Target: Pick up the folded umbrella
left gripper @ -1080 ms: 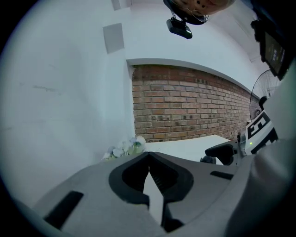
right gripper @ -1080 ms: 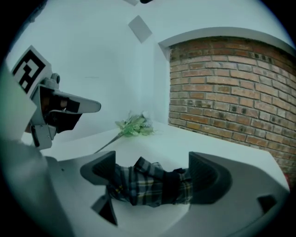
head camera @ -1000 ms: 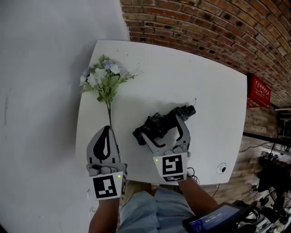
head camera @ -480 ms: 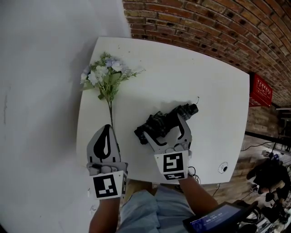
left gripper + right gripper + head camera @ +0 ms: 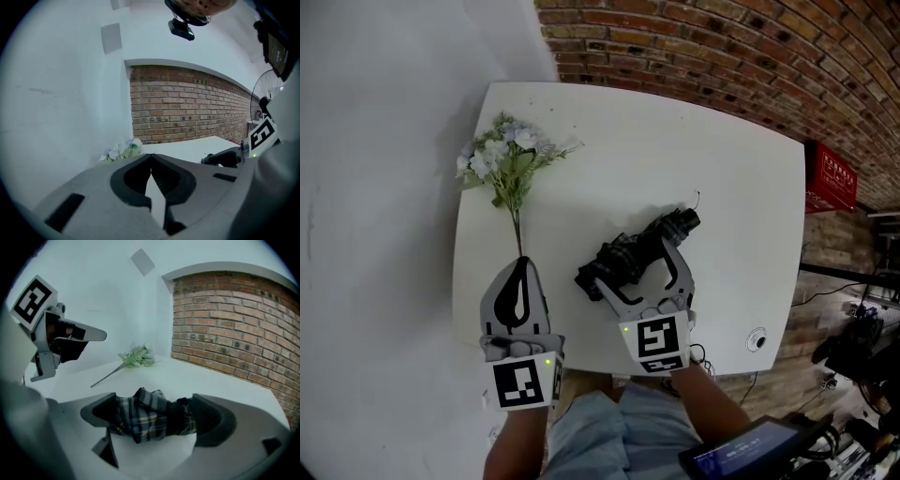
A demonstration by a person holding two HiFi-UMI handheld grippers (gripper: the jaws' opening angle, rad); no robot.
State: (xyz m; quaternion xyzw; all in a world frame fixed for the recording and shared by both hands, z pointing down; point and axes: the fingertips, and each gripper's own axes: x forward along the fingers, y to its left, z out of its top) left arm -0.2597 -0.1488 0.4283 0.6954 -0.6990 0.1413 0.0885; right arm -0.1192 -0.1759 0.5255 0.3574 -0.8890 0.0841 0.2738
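Note:
The folded umbrella (image 5: 630, 251), dark with a plaid cover, lies slantwise across the white table (image 5: 722, 178), its handle end (image 5: 682, 223) pointing to the far right. My right gripper (image 5: 630, 264) is shut on its middle, and both pads press into the fabric (image 5: 149, 419). In the right gripper view the bundle fills the gap between the jaws of the right gripper (image 5: 157, 420). My left gripper (image 5: 521, 266) hovers over the table's near left edge, shut and holding nothing, its tips meeting (image 5: 151, 157).
A bunch of artificial flowers (image 5: 502, 161) lies at the far left of the table, its stem running toward my left gripper. A brick wall (image 5: 750, 56) stands behind. A red box (image 5: 831, 184) sits off the right edge, and a small round white thing (image 5: 757, 342) lies at the near right corner.
The head view has shifted a little. My right gripper stays clamped round the umbrella in the same spot, and my left gripper has not moved.

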